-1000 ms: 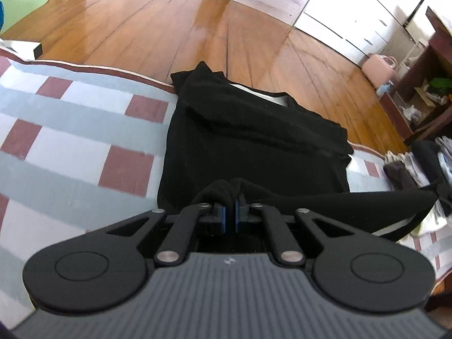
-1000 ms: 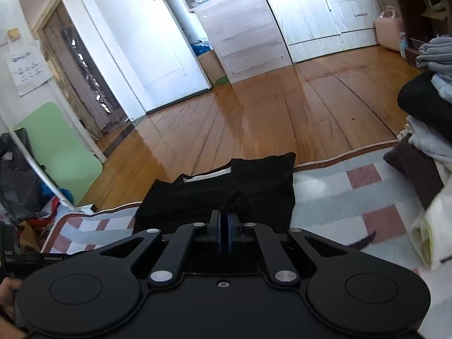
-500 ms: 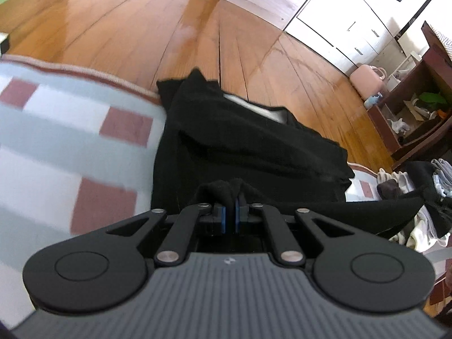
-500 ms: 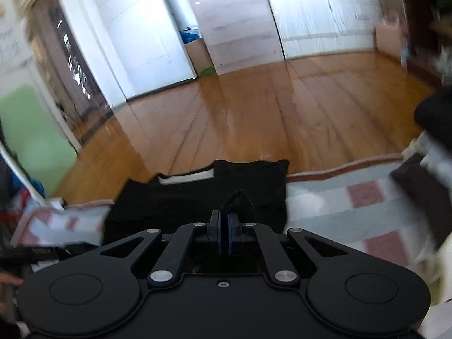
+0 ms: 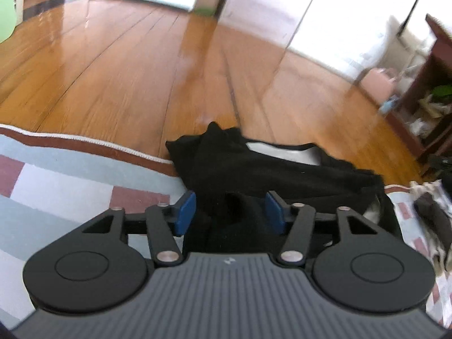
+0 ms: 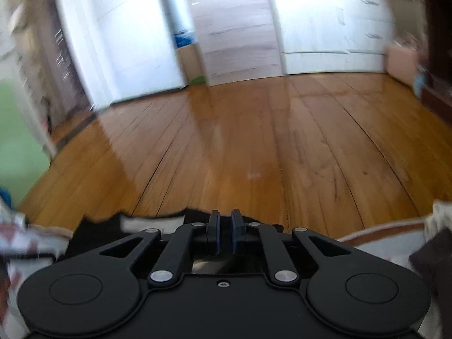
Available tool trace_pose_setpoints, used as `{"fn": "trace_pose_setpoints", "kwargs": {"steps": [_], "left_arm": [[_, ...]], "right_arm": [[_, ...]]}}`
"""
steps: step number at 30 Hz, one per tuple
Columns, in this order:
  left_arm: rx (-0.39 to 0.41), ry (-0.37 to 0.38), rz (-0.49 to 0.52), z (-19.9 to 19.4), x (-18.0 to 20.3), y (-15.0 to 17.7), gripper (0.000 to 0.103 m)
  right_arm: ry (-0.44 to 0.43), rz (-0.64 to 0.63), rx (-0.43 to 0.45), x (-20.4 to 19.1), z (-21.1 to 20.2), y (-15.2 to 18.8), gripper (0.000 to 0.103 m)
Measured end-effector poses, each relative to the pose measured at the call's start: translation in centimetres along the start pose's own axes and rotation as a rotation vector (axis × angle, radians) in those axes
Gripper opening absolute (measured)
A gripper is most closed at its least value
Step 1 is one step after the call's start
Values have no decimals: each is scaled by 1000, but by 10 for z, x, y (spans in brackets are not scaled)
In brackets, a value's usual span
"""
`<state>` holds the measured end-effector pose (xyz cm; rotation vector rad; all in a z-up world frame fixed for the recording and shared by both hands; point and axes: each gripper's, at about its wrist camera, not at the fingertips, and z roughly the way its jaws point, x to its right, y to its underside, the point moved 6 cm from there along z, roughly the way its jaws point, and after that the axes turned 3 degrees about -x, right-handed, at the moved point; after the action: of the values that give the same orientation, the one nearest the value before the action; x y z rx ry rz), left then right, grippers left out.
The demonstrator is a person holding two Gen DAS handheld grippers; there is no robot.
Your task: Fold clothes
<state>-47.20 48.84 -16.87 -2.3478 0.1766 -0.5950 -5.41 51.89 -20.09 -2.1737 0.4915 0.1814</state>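
Mid-fold: left tongs (image 5: 230, 212) spread over black garment (image 5: 254, 166) at 12 o'clock on rug (image 5: 70, 175), right tongs (image 6: 224, 233) slightly parted, apparently empty; smoothing likely next.

One black garment (image 5: 254, 169), one checked rug (image 5: 70, 175), two grippers.

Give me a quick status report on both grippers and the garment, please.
Left gripper open over black garment. Right gripper slightly parted, nothing between the fingers. Nothing in the way.

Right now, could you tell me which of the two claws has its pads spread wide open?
The left claw: its blue pads stand wide apart over the black garment. The right claw shows only a narrow gap.
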Motion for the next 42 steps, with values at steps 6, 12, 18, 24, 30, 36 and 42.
{"fn": "trace_pose_setpoints", "kwargs": {"steps": [6, 12, 18, 24, 30, 36, 42], "left_arm": [[-72, -47, 15, 2, -20, 10, 56], [-120, 51, 1, -6, -16, 10, 51], [-191, 162, -61, 4, -2, 22, 45], [-237, 168, -33, 28, 4, 35, 45], [-210, 229, -13, 41, 16, 22, 0], [-20, 120, 50, 45, 15, -42, 2], [36, 111, 20, 30, -6, -34, 32]], "right_arm": [[24, 36, -78, 22, -9, 59, 21], [61, 48, -229, 24, 6, 113, 21], [-54, 32, -278, -5, 12, 90, 34], [-68, -65, -329, -44, 21, 90, 52], [-64, -167, -389, -63, 41, 106, 54], [40, -334, -335, -68, 74, 95, 54], [136, -341, -180, -43, 62, 44, 53]]}}
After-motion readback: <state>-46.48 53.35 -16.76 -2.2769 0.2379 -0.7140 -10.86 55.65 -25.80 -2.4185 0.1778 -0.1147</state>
